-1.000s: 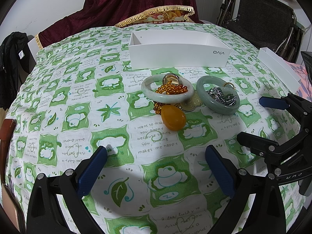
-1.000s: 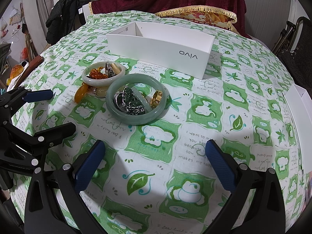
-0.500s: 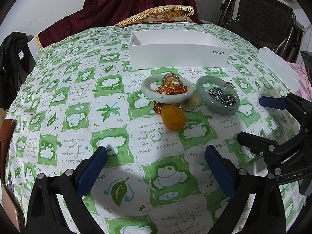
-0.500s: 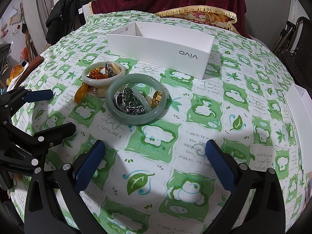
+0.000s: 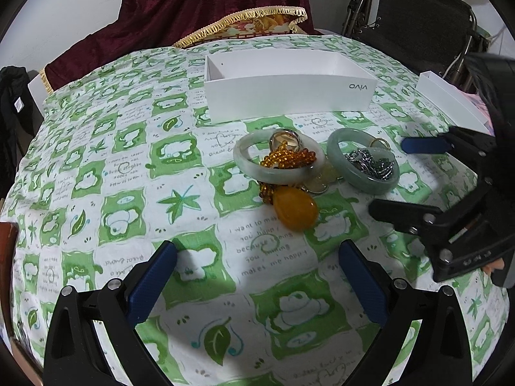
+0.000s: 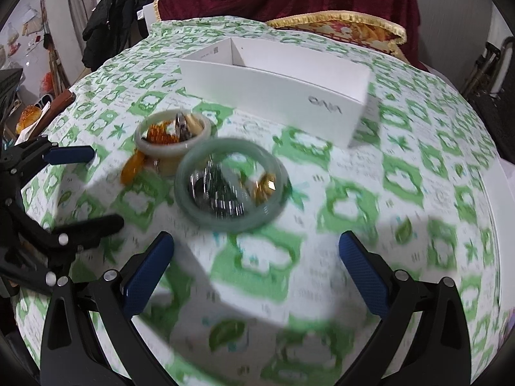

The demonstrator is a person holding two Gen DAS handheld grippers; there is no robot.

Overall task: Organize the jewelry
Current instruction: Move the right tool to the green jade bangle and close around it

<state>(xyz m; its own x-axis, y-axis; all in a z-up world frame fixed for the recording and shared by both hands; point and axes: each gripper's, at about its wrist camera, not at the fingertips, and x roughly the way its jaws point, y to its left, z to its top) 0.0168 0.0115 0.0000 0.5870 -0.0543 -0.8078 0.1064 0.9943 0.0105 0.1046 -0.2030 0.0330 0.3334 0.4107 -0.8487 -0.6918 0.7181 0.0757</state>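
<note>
A pile of jewelry lies on the green-and-white tablecloth. A pale jade bangle rings amber beads, with an amber pendant in front. A darker green bangle holds a silver chain; it also shows in the right wrist view, with a gold ring. My left gripper is open and empty, short of the pendant. My right gripper is open and empty, just short of the green bangle. An open white box stands behind the pile.
A second white box piece lies at the table's right edge. A black folding chair stands behind it. A dark red cloth with gold fringe hangs at the far side. A black jacket hangs at the left.
My right gripper has moved forward toward the green bangle, blurring its view. My left gripper has edged slightly closer to the pile. The jewelry has not moved.
</note>
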